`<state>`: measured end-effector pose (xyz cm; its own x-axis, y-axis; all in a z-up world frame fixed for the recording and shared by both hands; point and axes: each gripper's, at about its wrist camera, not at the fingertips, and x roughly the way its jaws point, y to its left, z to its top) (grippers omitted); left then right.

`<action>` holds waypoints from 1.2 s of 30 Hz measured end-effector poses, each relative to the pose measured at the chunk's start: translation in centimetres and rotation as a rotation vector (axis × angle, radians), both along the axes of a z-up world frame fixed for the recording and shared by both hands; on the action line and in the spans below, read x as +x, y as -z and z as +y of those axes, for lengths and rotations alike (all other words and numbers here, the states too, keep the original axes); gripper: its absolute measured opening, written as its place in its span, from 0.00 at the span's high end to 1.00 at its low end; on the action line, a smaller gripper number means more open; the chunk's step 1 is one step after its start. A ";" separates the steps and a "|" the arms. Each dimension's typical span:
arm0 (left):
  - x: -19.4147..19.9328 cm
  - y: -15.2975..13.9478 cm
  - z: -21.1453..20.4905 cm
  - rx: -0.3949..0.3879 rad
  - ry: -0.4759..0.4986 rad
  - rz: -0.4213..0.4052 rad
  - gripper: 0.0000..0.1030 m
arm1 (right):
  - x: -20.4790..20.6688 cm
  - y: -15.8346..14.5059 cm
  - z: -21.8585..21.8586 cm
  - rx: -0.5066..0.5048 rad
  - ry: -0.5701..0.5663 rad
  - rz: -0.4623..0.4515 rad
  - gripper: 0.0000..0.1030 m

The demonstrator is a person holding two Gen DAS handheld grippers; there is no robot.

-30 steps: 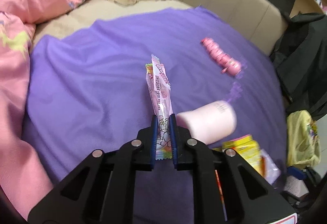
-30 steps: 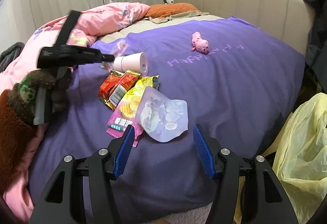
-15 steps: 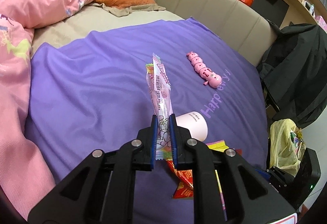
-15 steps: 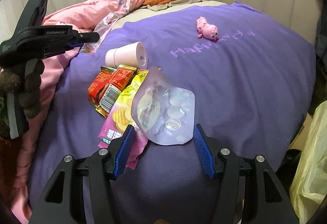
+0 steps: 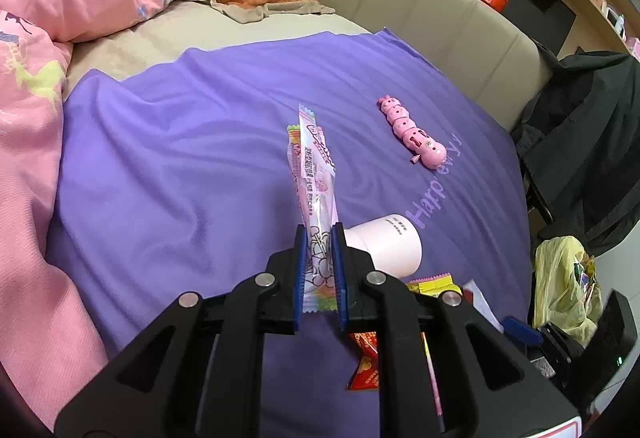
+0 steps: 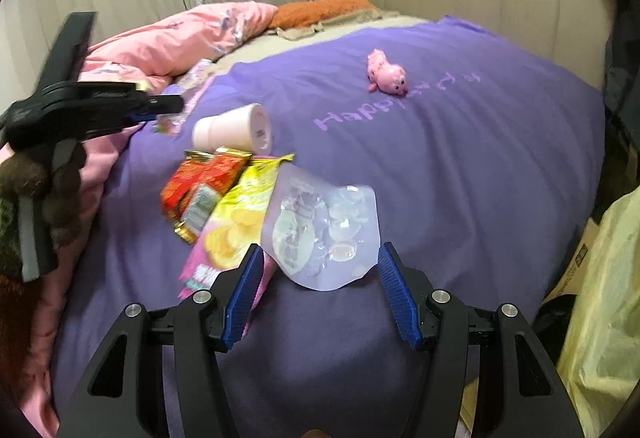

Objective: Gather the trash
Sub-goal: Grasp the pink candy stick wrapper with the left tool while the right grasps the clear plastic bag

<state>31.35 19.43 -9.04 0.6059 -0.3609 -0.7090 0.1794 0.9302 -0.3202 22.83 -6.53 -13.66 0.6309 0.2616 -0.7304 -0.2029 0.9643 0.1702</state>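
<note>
Left tongs (image 5: 319, 270) are clamped tight on a long pink candy wrapper (image 5: 314, 182), which sticks straight up out of the blue pads, held in the air above the purple blanket (image 5: 192, 158) on the bed. Just past the tips on the right side lies a pale pink paper cup (image 5: 390, 248) on its side, and further out that way is a pink caterpillar toy (image 5: 412, 136) (cute, and apparently not trash).

Right tongs (image 6: 320, 292) are spread wide with nothing in them. A clear plastic pouch (image 6: 324, 234) lies right in front of them between the two pads, not touched by either as far as I can tell. It partly overlaps a yellow chip bag (image 6: 236, 214), and a red snack packet (image 6: 200, 186) lies just left of that. The same cup (image 6: 234, 128) is beyond the pile.

Off to the right of the right tongs there's a yellow plastic bag (image 6: 600, 302) hanging beside the bed.
</note>
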 end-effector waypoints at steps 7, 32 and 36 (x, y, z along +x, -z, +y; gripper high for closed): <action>0.1 0.1 0.2 0.003 -0.007 0.004 0.89 | 2.1 0.8 -0.2 0.041 0.000 0.056 0.57; 0.3 0.1 0.3 0.008 -0.003 0.003 0.89 | 2.1 -0.3 -0.3 0.103 -0.067 0.036 0.52; 0.3 0.0 0.3 0.006 0.001 0.002 0.89 | 3.5 -0.7 1.0 0.002 -0.066 0.028 0.52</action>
<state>31.65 19.70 -9.08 0.6045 -0.3572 -0.7120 0.1795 0.9319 -0.3152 26.34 -5.53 -12.99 0.5915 0.3030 -0.7472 -0.2607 0.9488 0.1784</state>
